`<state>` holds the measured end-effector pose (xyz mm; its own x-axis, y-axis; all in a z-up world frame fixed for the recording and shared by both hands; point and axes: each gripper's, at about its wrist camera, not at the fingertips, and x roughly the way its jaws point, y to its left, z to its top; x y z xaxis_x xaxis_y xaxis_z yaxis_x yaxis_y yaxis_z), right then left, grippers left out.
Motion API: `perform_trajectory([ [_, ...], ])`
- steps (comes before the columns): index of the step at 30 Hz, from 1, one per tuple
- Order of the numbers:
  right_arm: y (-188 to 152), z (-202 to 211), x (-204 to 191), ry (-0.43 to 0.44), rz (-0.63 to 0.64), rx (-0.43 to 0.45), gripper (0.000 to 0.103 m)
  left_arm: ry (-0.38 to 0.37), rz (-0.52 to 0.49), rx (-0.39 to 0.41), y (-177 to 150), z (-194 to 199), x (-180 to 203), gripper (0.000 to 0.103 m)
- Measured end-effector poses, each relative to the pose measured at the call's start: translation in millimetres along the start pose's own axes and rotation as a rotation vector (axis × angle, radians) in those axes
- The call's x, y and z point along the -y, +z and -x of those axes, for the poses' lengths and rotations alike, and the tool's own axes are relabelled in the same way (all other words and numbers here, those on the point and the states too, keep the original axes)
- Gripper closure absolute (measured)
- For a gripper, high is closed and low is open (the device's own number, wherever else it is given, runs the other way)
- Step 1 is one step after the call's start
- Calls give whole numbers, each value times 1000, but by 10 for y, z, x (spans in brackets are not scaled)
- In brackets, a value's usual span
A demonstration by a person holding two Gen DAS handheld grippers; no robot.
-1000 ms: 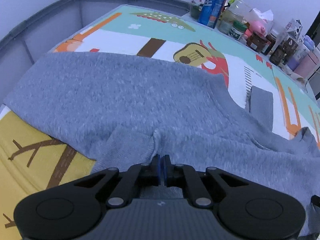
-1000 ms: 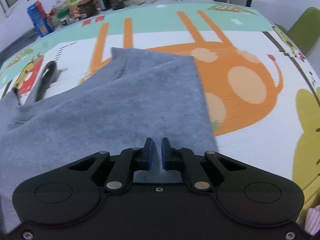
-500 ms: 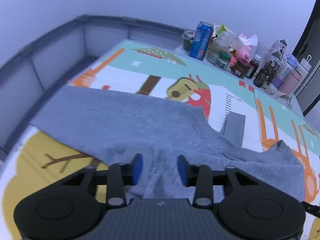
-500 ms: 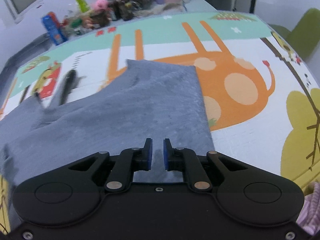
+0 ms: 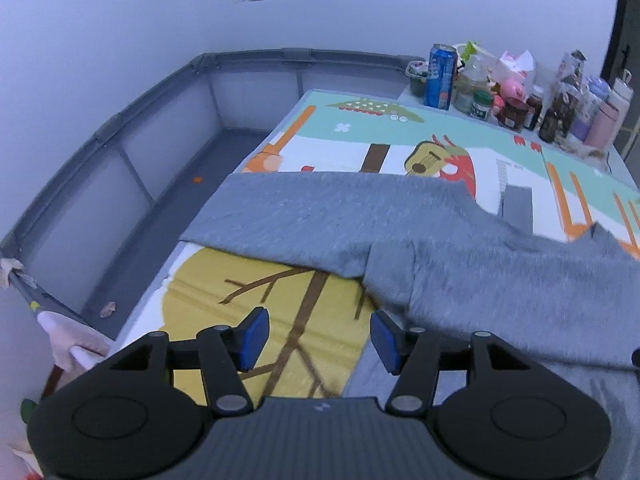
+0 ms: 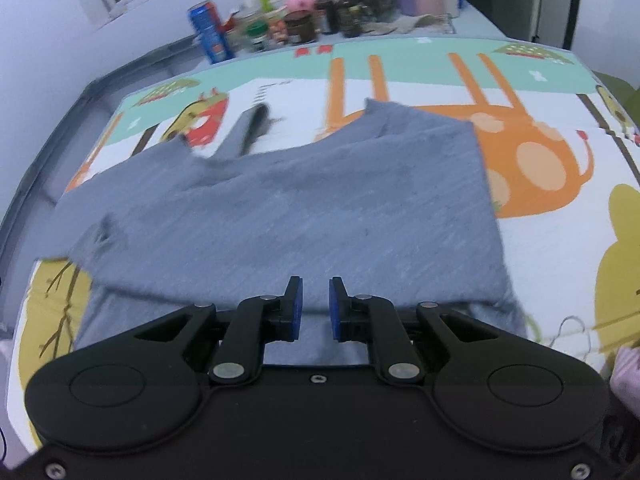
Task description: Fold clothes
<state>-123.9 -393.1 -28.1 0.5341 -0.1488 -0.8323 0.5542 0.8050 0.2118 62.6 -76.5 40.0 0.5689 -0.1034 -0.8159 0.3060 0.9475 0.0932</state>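
A grey knit garment [image 5: 460, 248] lies spread on the cartoon-printed play mat [image 5: 260, 292], with one folded layer over another at its near edge. My left gripper [image 5: 318, 328] hovers above the mat's yellow patch, just left of the garment's edge. Its jaws are opening and nothing is between them. In the right wrist view the same garment [image 6: 300, 208] covers the middle of the mat [image 6: 560, 240]. My right gripper [image 6: 315, 300] hangs over its near hem, with a narrow gap between the blue pads and no cloth pinched.
Cans, jars and bottles [image 5: 508, 92] crowd the mat's far edge. A grey playpen wall [image 5: 120, 160] runs along the left. A small grey folded piece [image 5: 518, 208] lies beyond the garment. A wire hanger [image 6: 572, 332] and pink cloth [image 6: 628, 376] sit at the right.
Both grippers have lifted and drawn back from the garment. The left jaws, shut on a pinch of grey cloth before, have spread and let it go. The right gap has widened slightly.
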Motion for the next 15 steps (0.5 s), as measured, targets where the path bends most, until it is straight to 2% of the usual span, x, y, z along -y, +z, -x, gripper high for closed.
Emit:
perform_trajectory([
  [6,-193,137,-325,-14,41,-15,91,-37,-39,1,-80,43,-184,43],
  [11,-302,220,-650,-58,55,-9,91,-48,-117,7,-67,-75,-352,39],
  [15,-355,220,-1016,-82,56,-10,91,-73,-136,3,-13,-207,-599,35],
])
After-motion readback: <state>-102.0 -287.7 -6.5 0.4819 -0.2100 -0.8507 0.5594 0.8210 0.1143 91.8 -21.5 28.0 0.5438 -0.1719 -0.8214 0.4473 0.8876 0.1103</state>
